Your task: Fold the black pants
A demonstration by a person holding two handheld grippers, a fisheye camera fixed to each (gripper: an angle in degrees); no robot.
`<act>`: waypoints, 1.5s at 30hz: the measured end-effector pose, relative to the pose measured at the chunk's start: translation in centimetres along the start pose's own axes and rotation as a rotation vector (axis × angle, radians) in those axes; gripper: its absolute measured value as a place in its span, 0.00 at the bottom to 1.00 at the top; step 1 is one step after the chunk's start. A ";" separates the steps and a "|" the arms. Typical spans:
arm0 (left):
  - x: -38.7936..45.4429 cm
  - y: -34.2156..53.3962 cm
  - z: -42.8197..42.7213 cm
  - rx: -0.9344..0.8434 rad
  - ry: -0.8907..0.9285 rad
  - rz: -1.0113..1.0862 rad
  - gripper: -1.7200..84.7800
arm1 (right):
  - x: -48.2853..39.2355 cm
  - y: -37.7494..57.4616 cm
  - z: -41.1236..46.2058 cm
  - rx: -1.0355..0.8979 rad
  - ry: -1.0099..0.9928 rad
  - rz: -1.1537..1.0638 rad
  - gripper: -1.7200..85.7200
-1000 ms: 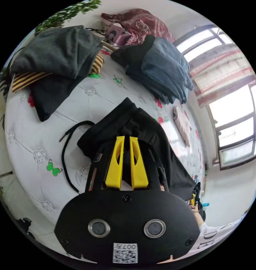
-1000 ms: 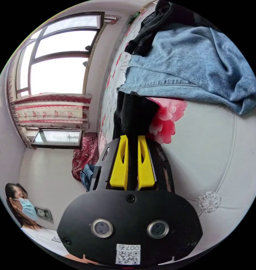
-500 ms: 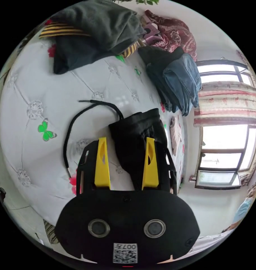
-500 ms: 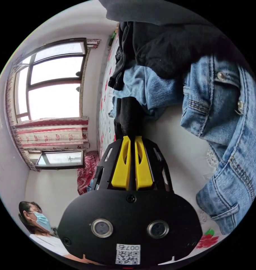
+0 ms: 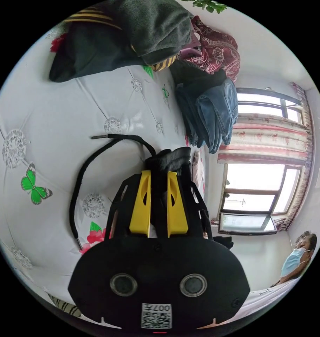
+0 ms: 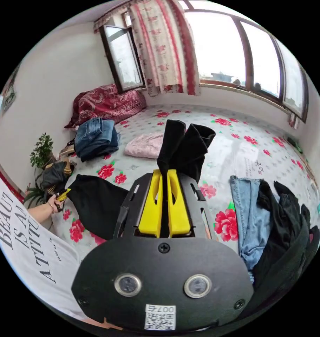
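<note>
Black pants [image 6: 182,147] stretch lengthwise between left claw [image 5: 158,175] and right claw [image 6: 164,175].

In the right gripper view, the black pants [image 6: 96,203] are lying on the bed [image 6: 258,140], one end rising between the right gripper [image 6: 164,173] jaws. Folded jeans [image 6: 95,137] are sitting beyond them near a pillow [image 6: 103,103]; more clothes [image 6: 272,224] are lying to the right.

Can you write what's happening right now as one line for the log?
left gripper: shut on black pants waist end | right gripper: shut on black pants, leg end | drawstring: loose on bed
</note>
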State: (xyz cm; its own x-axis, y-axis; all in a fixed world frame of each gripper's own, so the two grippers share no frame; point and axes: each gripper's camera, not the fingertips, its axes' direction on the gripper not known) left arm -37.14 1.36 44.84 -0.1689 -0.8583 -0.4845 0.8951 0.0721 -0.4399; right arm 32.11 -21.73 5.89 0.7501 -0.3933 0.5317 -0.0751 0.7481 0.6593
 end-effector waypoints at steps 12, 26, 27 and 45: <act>-1.4 0.2 -1.0 0.000 0.183 0.167 0.10 | -19.5 10.8 23.9 -0.518 -0.121 -0.388 0.04; 14.3 7.5 5.1 -0.290 0.342 0.871 0.09 | -10.7 11.7 18.1 -0.365 -0.409 -0.080 0.13; 15.2 8.4 5.9 -0.320 0.351 0.905 0.09 | -9.7 11.9 17.7 -0.360 -0.414 -0.046 0.13; 14.8 22.8 24.4 -0.817 0.150 1.001 0.14 | 17.2 24.3 8.1 -0.130 -0.309 0.705 0.14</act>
State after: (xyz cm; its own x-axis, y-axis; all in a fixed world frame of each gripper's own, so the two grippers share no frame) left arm -9.21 -22.11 46.05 0.3301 -0.1914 -0.9243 0.1588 0.9765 -0.1455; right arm 37.83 -14.64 35.33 0.3356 0.0814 0.9385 -0.3743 0.9257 0.0536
